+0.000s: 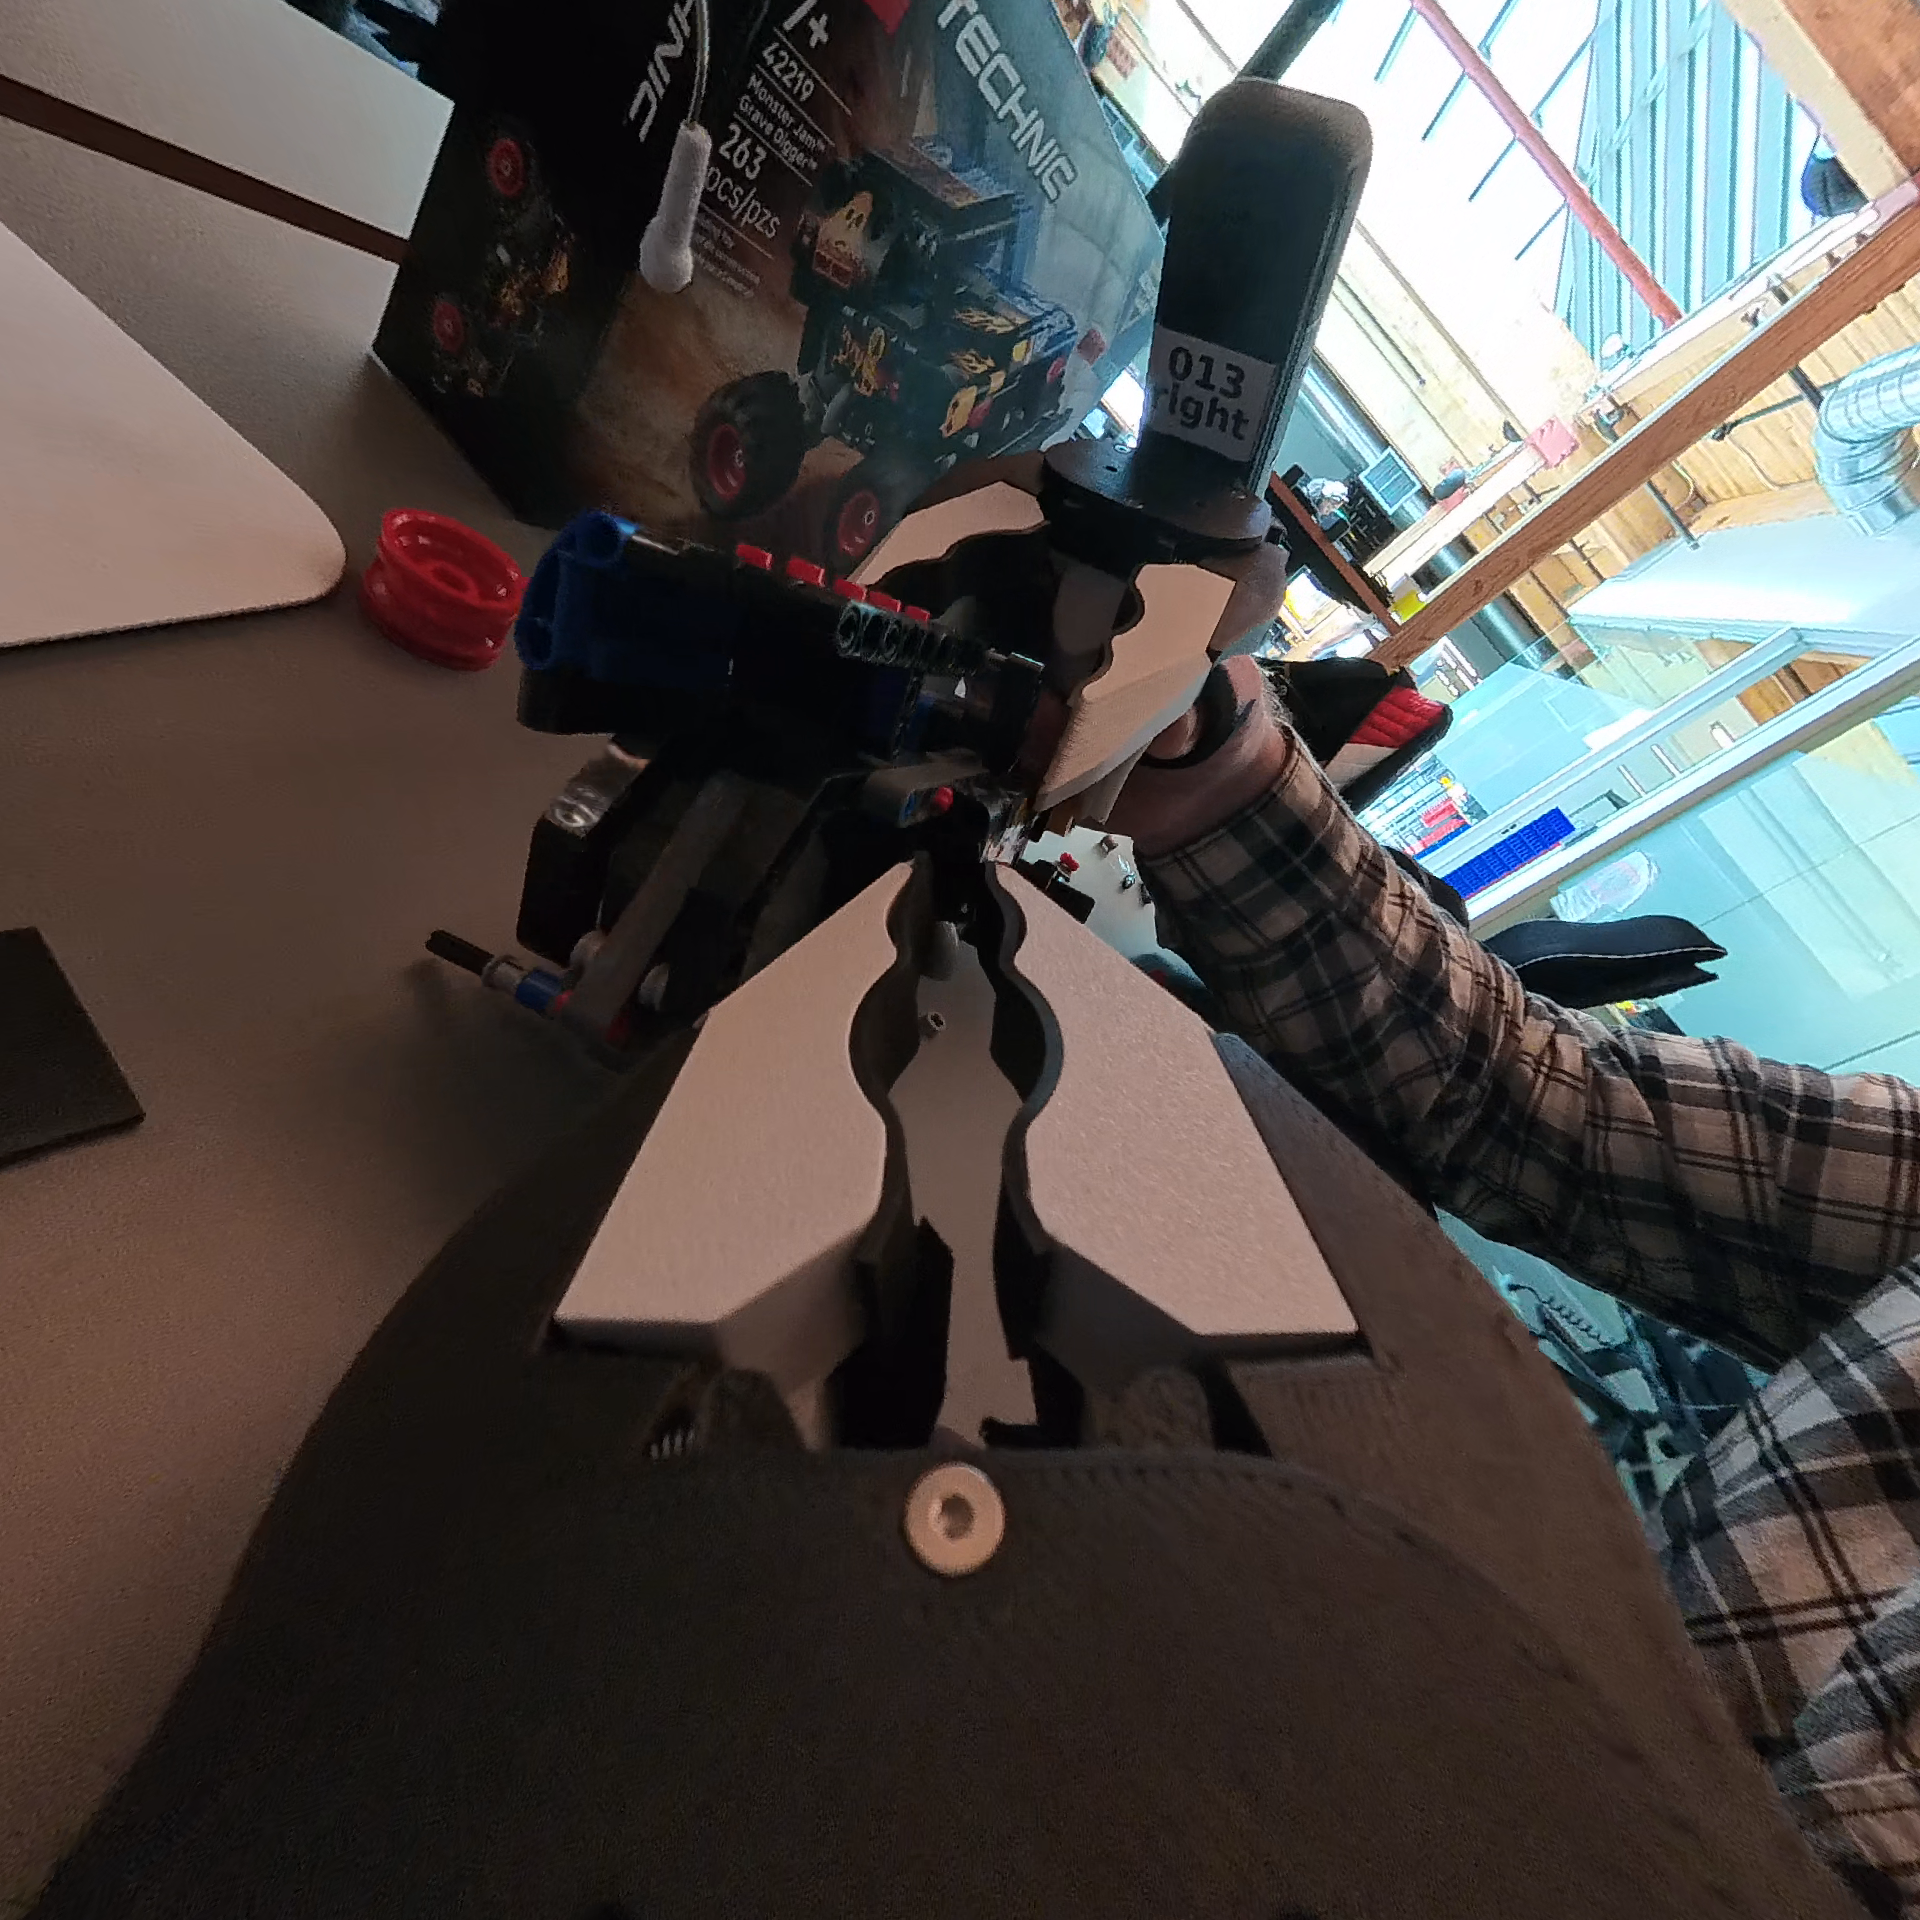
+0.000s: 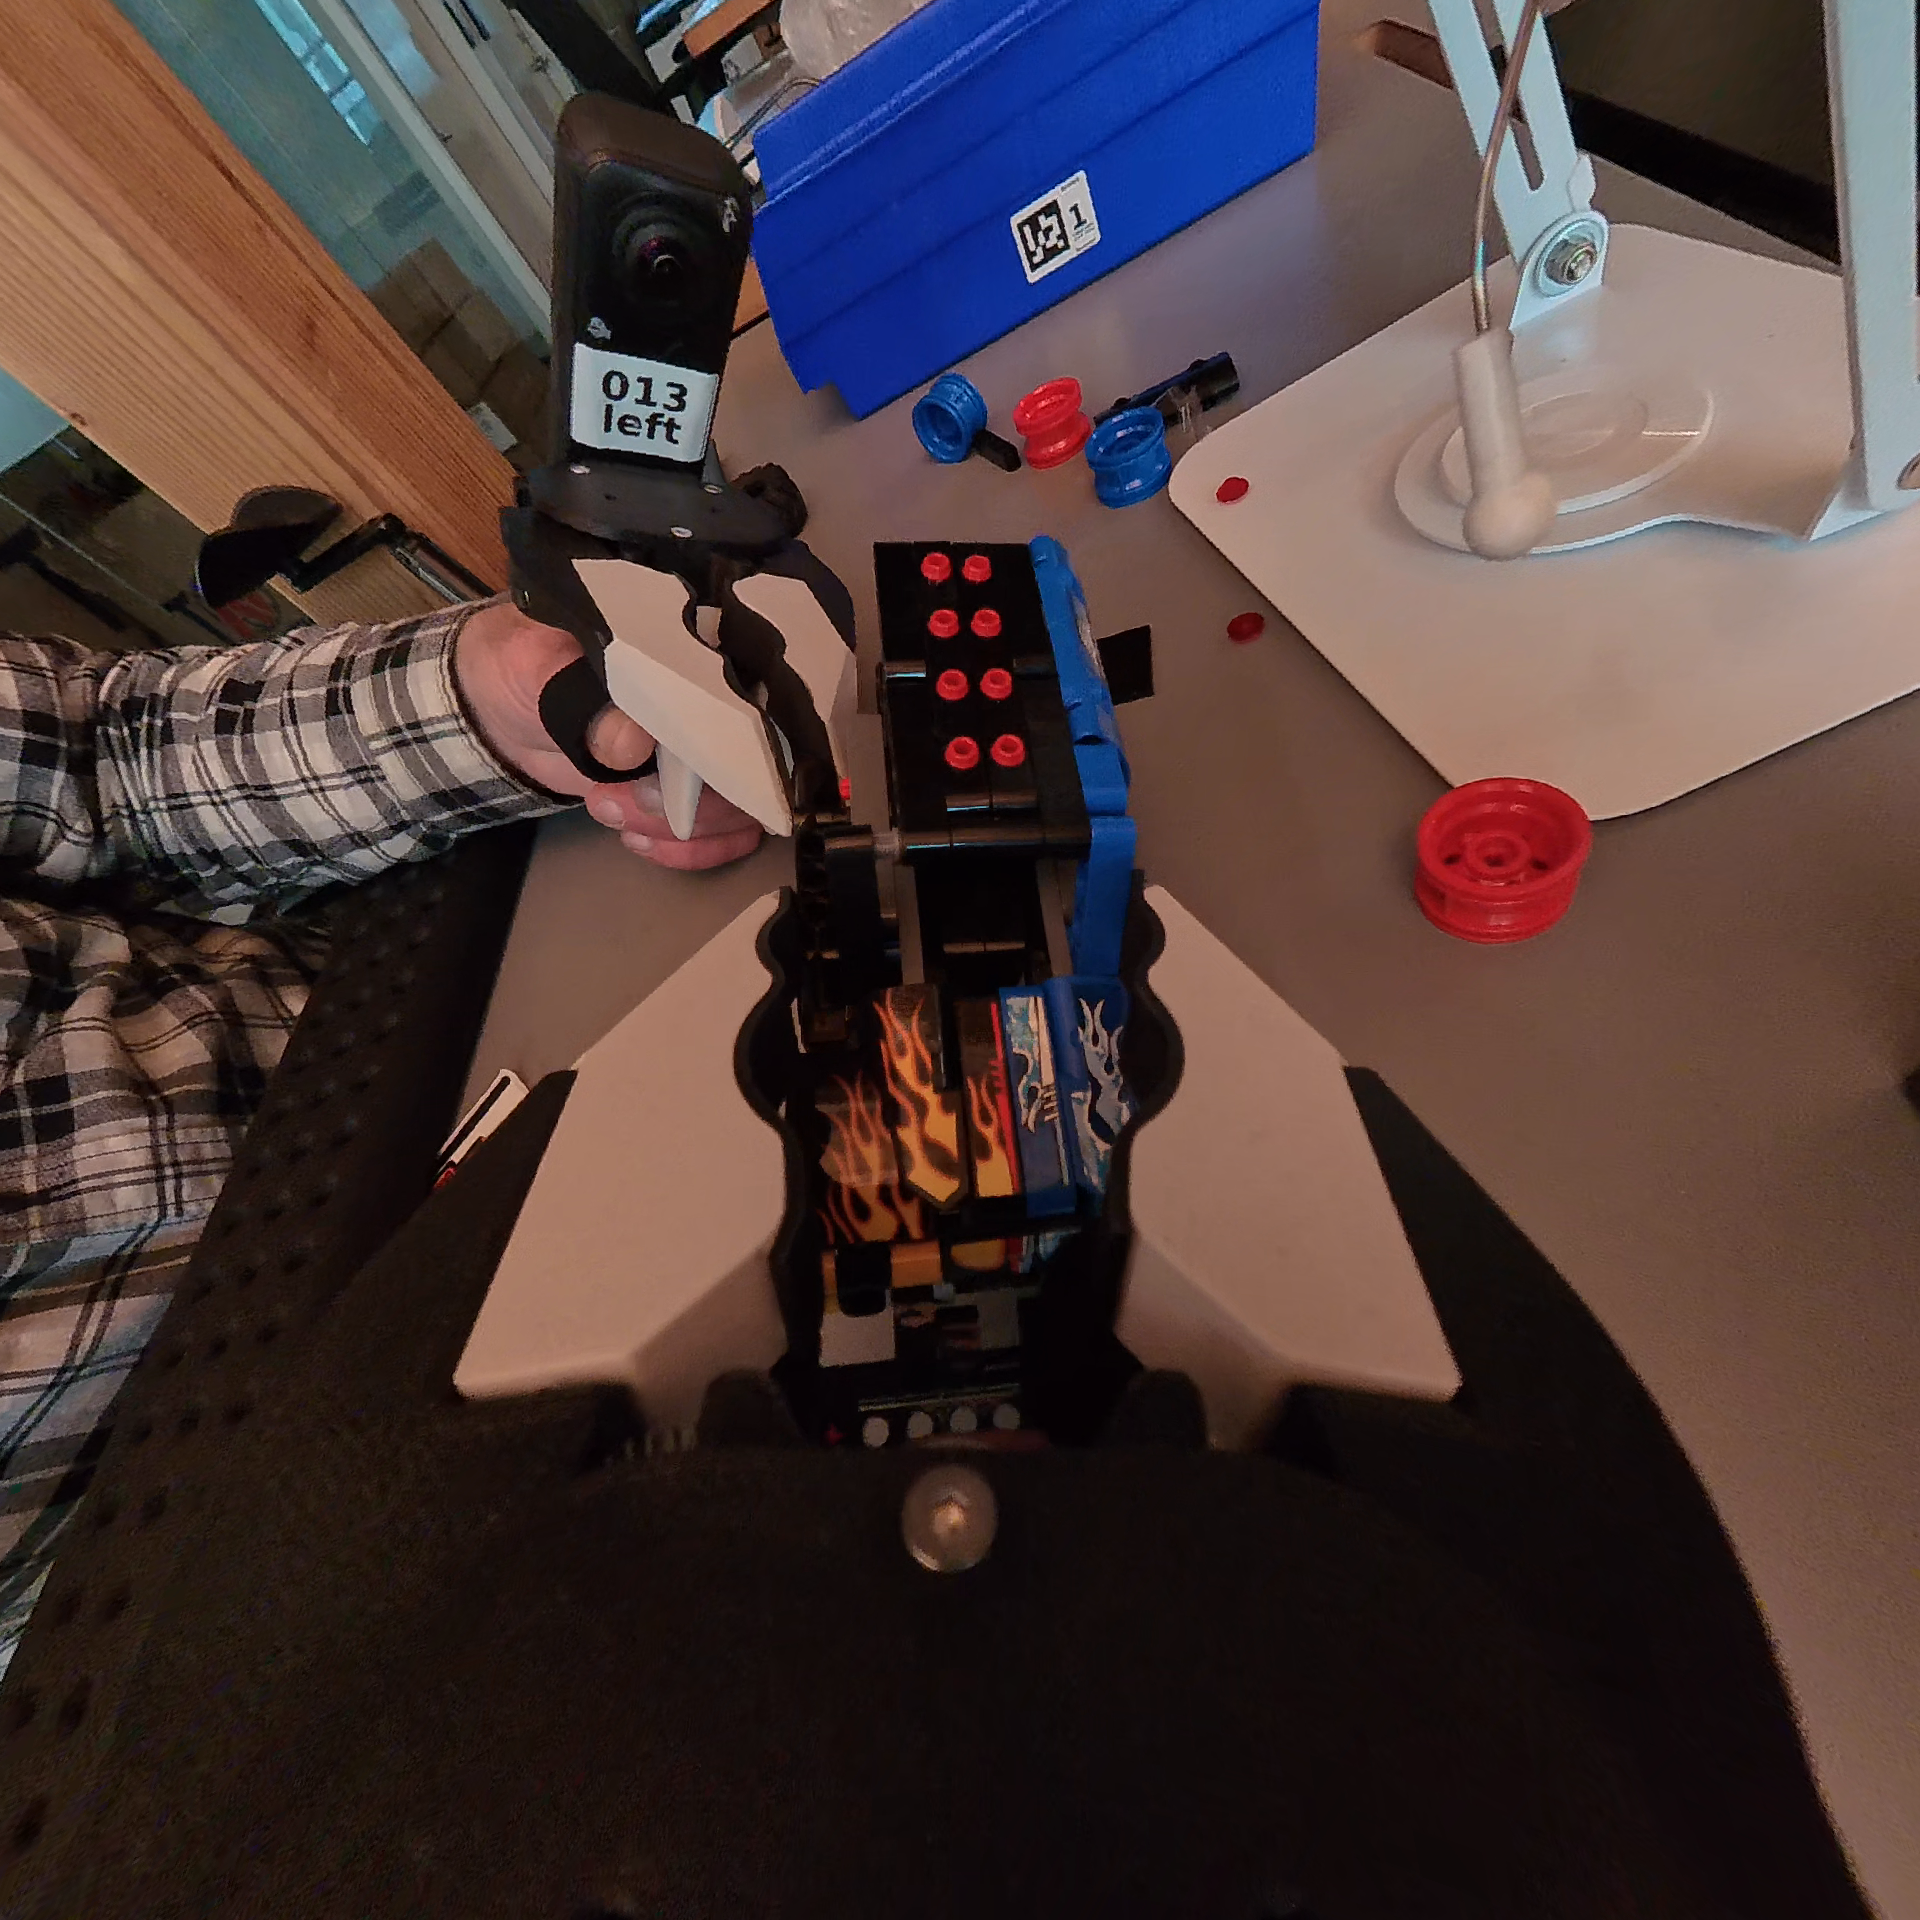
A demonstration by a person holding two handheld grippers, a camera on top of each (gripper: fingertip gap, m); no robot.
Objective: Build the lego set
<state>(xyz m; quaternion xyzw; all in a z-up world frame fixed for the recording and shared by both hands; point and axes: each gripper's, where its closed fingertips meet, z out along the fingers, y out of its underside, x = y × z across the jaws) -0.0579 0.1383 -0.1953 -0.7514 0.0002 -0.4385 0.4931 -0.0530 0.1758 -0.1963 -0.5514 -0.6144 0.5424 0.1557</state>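
The right claw [image 2: 951, 1039] is clamped round the truck body [image 2: 966, 935], its pale wedge fingers pressing the two long sides. The body's long axis runs straight out from this claw, flame-printed panels nearest the palm, then a black deck studded with red pins [image 2: 966, 655] and a blue side wall on the far right edge. The model looks held just above the grey bench [image 2: 1558, 1143] rather than resting on it, though I cannot be sure.

The left claw [image 1: 951, 894] comes in from the left, crosswise to that axis, tips pinched nearly together on a small black part at the body's side; what the part is stays hidden. It is the nearer claw for the next fitting, which I judge turns on pushing sideways against the right claw's hold.

Farther right lies a glossy ribbed red rim [image 2: 1501, 860]; beyond, more rims [image 2: 1049, 421], a blue bin [image 2: 935, 208] and a white stand base [image 2: 1662, 623].
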